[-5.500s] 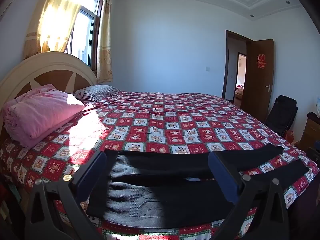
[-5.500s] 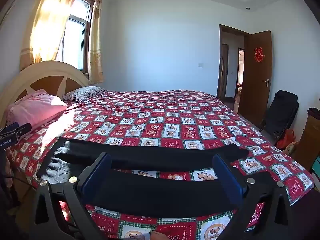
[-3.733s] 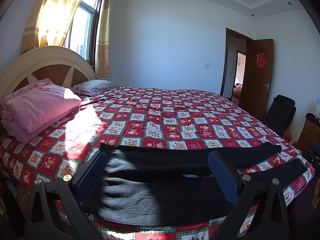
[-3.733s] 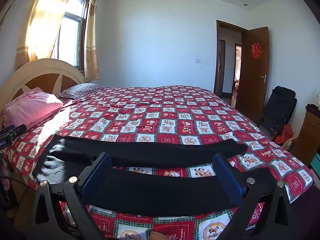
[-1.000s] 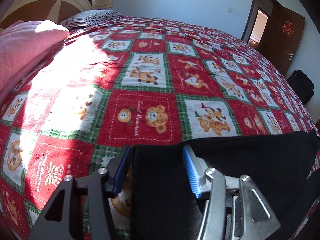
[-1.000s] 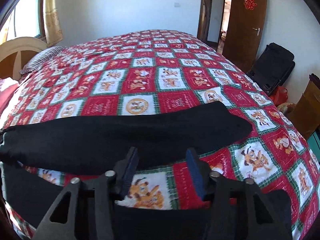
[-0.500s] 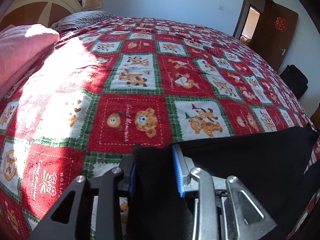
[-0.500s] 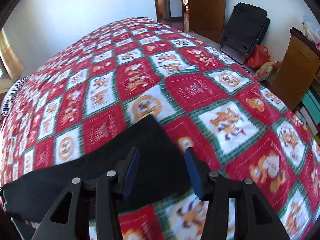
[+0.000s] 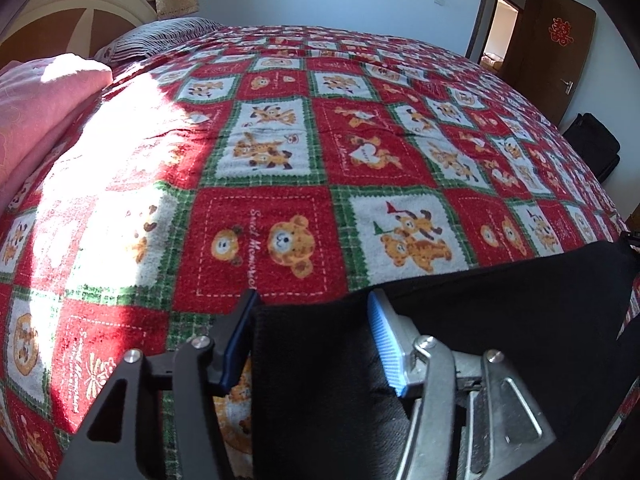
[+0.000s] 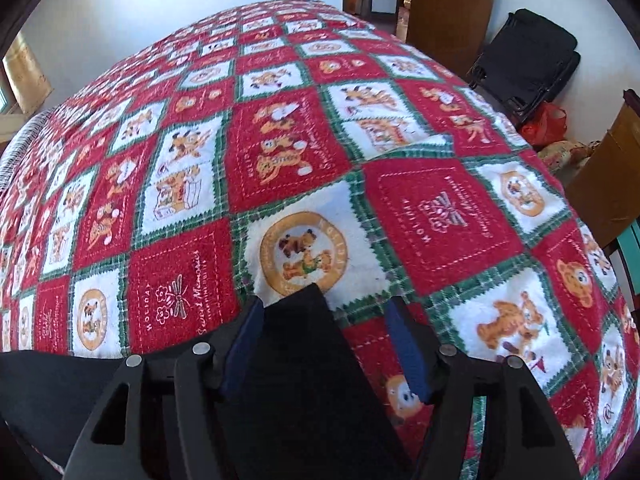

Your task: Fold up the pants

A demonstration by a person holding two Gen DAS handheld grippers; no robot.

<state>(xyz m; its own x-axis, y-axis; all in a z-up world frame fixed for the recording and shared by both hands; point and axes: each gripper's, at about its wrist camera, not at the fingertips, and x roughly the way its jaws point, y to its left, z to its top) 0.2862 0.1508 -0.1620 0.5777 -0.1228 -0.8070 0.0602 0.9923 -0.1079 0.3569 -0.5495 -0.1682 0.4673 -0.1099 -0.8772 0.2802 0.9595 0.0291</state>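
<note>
Left wrist view: the left gripper (image 9: 312, 332) has its jaws astride the waist corner of the black pants (image 9: 500, 312), which lie along the near edge of the quilt (image 9: 280, 140); the jaws have just been opening slightly, and whether the pads bite the cloth cannot be told. Right wrist view: the right gripper (image 10: 324, 344) stands with jaws apart over the leg end of the pants (image 10: 304, 352), the right pad clear of the cloth. Judgement: the first fold is only being set up; lifting, folding and later folds all remain.
</note>
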